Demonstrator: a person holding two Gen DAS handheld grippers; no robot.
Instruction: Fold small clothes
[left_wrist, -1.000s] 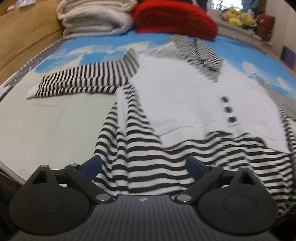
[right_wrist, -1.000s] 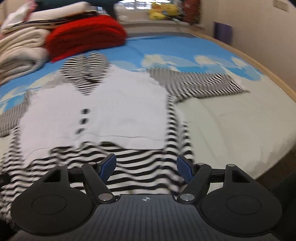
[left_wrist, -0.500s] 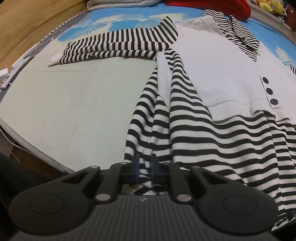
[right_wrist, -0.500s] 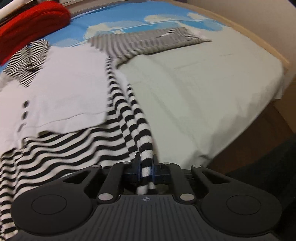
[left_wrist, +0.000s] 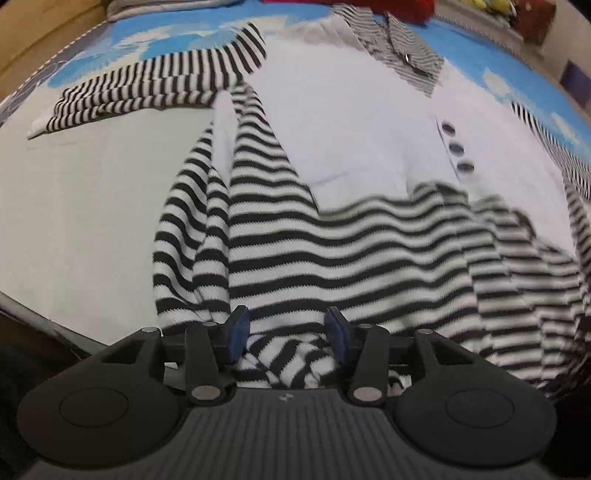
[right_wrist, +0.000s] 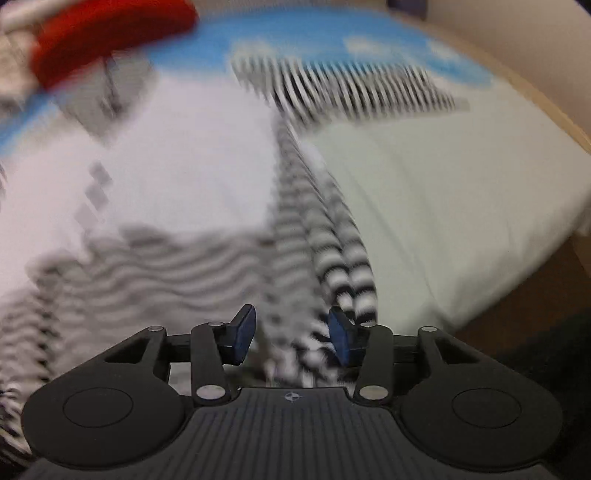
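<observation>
Both jaws clamped on the hem 0.5 s ago, now parted — left gripper (left_wrist: 284, 328) and right gripper (right_wrist: 291, 328) released the striped sweater (left_wrist: 332, 155), lying rumpled by the bed's (left_wrist: 92, 206) near edge, fold not done, prob. regrip.

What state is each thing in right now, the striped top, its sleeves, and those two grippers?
Striped sweater: spread face up on the bed, striped bottom hem rumpled.
Left sleeve: stretched out flat sideways.
Right sleeve: stretched out sideways, blurred.
Left gripper: open, hem fabric between its fingers.
Right gripper: open, hem fabric between its fingers.
</observation>
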